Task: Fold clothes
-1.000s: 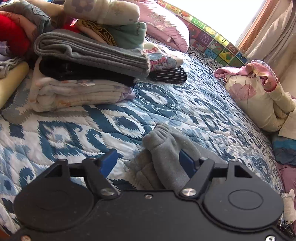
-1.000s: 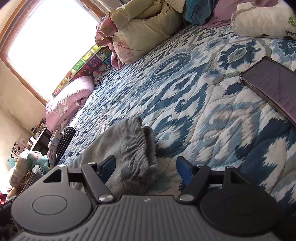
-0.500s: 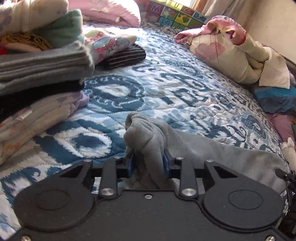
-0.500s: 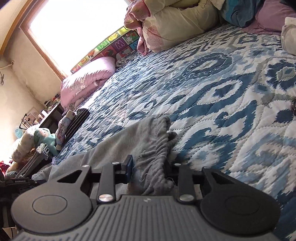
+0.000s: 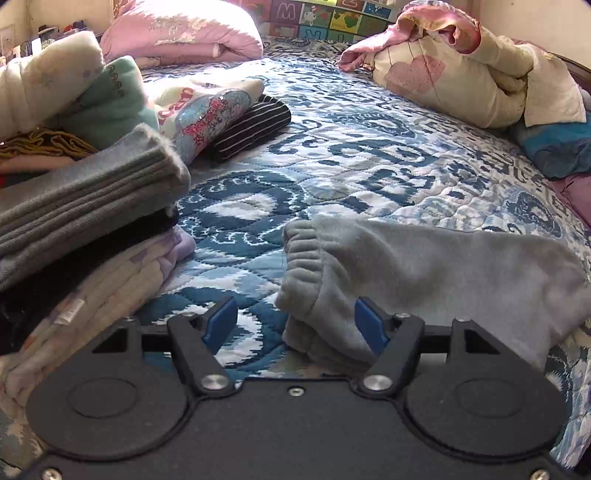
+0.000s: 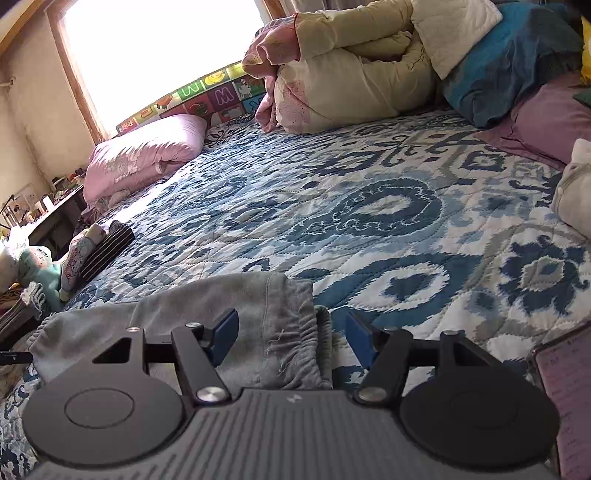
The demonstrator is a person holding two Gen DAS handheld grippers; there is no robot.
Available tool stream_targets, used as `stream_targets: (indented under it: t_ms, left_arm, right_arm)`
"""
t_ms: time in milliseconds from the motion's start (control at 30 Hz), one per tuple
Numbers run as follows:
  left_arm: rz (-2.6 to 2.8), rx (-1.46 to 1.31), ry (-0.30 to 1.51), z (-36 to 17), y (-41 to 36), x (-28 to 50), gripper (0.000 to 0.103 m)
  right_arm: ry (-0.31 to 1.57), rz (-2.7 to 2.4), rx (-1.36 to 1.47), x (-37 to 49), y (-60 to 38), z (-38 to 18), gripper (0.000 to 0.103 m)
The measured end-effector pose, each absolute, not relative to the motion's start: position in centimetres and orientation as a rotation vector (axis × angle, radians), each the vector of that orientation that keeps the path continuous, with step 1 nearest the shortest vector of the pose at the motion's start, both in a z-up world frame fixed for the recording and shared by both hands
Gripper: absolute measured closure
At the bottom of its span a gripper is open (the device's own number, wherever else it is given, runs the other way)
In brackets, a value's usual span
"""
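A grey fleece garment [image 5: 424,269] with an elastic band lies folded flat on the blue patterned quilt [image 5: 351,162]. My left gripper [image 5: 295,325] is open, its blue pads on either side of the garment's gathered left end, not clamping it. My right gripper [image 6: 291,336] is open over the other end of the same garment [image 6: 221,314], the elastic edge lying between the pads.
A stack of folded clothes [image 5: 81,206] stands close on the left. A black striped piece [image 5: 251,125] and printed clothes lie behind it. Pink bedding [image 5: 184,29] and a cream duvet [image 5: 461,70] sit at the back. A phone [image 6: 565,387] lies at the right.
Both grippers were shut on the garment's ends half a second ago; both have opened and let it go, and it now lies flat on the quilt.
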State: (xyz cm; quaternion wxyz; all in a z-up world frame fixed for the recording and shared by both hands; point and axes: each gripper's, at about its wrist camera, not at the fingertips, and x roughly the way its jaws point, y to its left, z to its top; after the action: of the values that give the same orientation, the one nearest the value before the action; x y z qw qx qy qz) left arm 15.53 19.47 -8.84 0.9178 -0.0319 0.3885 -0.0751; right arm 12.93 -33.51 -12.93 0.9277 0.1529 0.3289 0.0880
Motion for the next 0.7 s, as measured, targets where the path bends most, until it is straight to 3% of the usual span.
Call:
stream_targets:
  t_ms: [333,400,433,467,533,700]
  left_arm:
    - [-0.251,-0.001,0.829,-7.4,17.2,21.8,0.034]
    - [-0.271,0.031,0.857,-7.9,16.5,22.7,0.047]
    - [-0.276,0.049,0.869,-8.2,16.3,23.0,0.070]
    - [-0.280,0.072,0.878,-8.4,16.0,23.1,0.086]
    - [-0.297,0.105,0.890,-8.6,15.5,23.0,0.101]
    - [-0.367,0.160,0.821,-7.0,14.7,20.2,0.103]
  right_arm:
    - [0.722,0.175,0.160,17.2,-33.5,-12.2,0.039]
    - [0.739,0.183,0.143,17.9,-33.2,-12.5,0.041]
    - [0.749,0.195,0.144,18.2,-33.1,-12.7,0.048]
    - [0.764,0.205,0.148,18.5,-32.9,-13.0,0.061]
    - [0.783,0.200,0.145,18.9,-32.8,-13.4,0.066]
    - [0.751,0.206,0.149,16.8,-32.7,-12.5,0.071]
